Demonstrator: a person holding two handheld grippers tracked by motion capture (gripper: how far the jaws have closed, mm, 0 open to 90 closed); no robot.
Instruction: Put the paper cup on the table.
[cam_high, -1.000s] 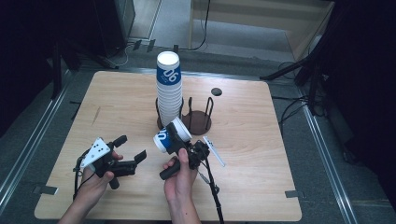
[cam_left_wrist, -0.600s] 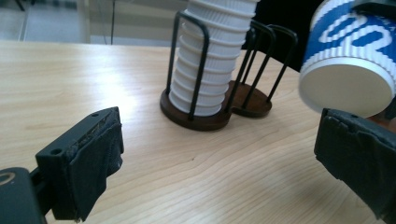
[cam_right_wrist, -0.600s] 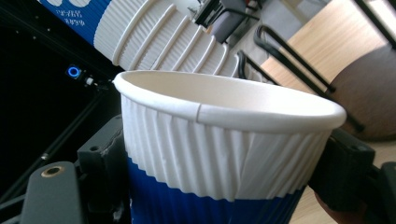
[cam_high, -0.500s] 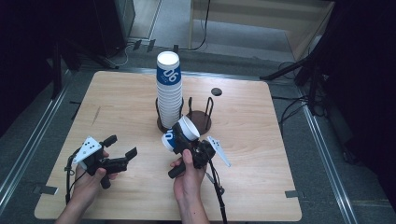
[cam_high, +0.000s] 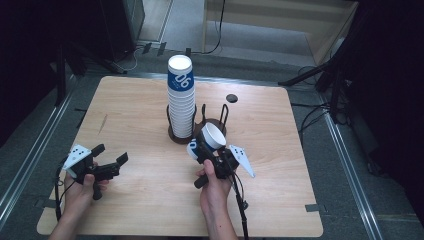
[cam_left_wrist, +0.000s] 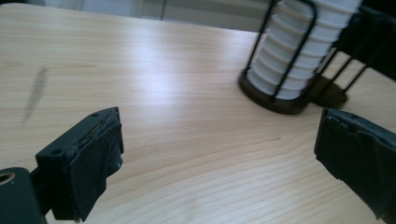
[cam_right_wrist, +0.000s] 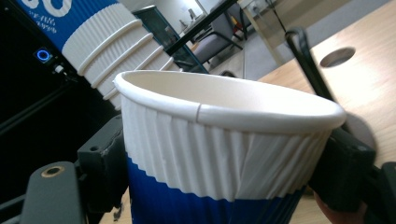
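Just below the middle of the high view, the right gripper (cam_high: 206, 149) pinches a single paper cup (cam_high: 209, 137), white with a blue band, its open mouth tilted up and toward the right. In the right gripper view that cup (cam_right_wrist: 219, 154) sits between the two black jaws, both pressed against its ribbed wall. Directly above it in the high view stands the tall stack of cups (cam_high: 181, 97) in a black wire cup holder (cam_high: 216, 119) (the holder has a round dark base). At the lower left, the left gripper (cam_high: 111, 155) hovers over the wooden table (cam_high: 280, 165) with its jaws spread and nothing between them.
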